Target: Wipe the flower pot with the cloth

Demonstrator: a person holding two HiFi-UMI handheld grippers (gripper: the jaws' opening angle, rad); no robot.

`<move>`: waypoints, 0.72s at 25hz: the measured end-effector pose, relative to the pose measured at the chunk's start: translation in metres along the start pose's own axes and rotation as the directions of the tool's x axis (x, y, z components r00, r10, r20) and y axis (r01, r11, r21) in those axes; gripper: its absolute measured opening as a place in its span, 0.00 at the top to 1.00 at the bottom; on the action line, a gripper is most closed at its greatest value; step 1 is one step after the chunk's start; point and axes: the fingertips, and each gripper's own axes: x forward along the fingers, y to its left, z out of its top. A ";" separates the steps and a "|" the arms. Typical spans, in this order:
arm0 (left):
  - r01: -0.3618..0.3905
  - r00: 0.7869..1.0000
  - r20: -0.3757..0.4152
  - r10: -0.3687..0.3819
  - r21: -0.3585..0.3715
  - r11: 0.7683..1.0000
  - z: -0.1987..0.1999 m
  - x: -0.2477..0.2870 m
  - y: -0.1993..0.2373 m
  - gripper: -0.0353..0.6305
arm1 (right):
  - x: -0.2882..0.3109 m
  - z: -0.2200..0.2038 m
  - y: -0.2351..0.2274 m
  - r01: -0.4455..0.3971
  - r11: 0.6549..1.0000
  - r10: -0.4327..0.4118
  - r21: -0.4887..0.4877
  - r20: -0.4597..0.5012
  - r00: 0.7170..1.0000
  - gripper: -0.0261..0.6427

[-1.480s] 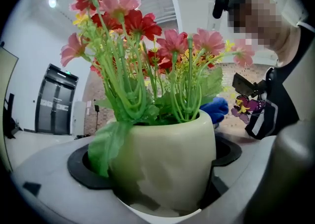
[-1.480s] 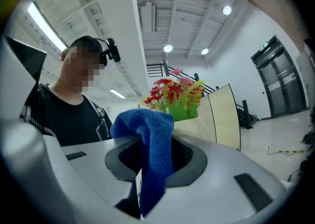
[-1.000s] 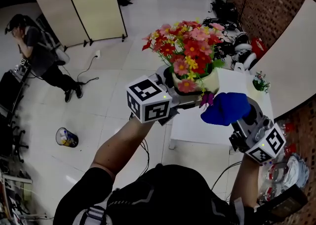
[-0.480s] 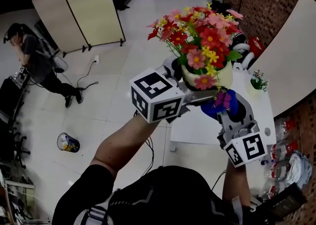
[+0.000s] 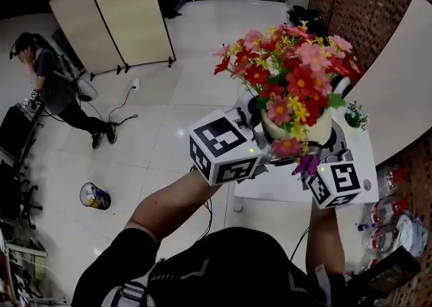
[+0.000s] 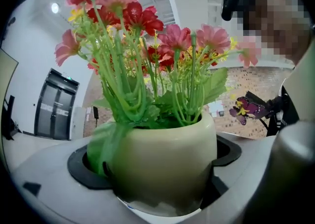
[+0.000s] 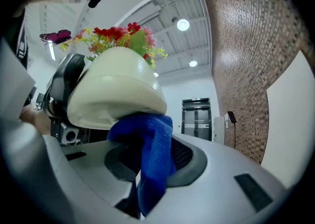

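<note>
The left gripper (image 6: 156, 178) is holding the cream flower pot (image 5: 298, 125) up in the air, over the near left part of the white table (image 5: 268, 181). Its jaws are squeezing the round pot from both sides. Red, pink and yellow flowers (image 5: 291, 68) are sticking up out of the pot, and a little purple butterfly (image 6: 249, 110) is hanging at its right. The right gripper (image 7: 147, 181) is pinching a blue cloth (image 7: 151, 151) tight between its jaws, just under the pot on the right. The cloth is touching the pot's low side, so the wiping looks like it is going on now. I am guessing the other sides are waiting for a rub, but no dirt is showing, so I cannot tell how much is left
</note>
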 end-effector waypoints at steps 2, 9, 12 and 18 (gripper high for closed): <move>-0.025 1.000 0.002 0.025 -0.003 1.000 0.003 -0.004 0.009 0.06 | -0.002 0.003 0.003 0.003 1.000 -0.003 0.009 0.009 1.000 0.83; -0.136 0.991 0.000 0.136 -0.052 0.989 -0.003 -0.015 0.058 0.06 | -0.041 0.012 0.023 0.051 0.999 -0.051 0.014 0.045 0.998 0.83; -0.133 0.991 0.002 0.133 -0.052 0.990 -0.005 -0.012 0.057 0.06 | -0.038 0.009 0.024 0.037 0.999 -0.037 0.007 0.031 0.999 0.83; -0.049 0.999 0.019 0.050 -0.052 0.997 -0.005 -0.007 0.027 0.07 | -0.018 0.004 0.022 0.019 1.000 -0.020 -0.023 -0.025 0.999 0.83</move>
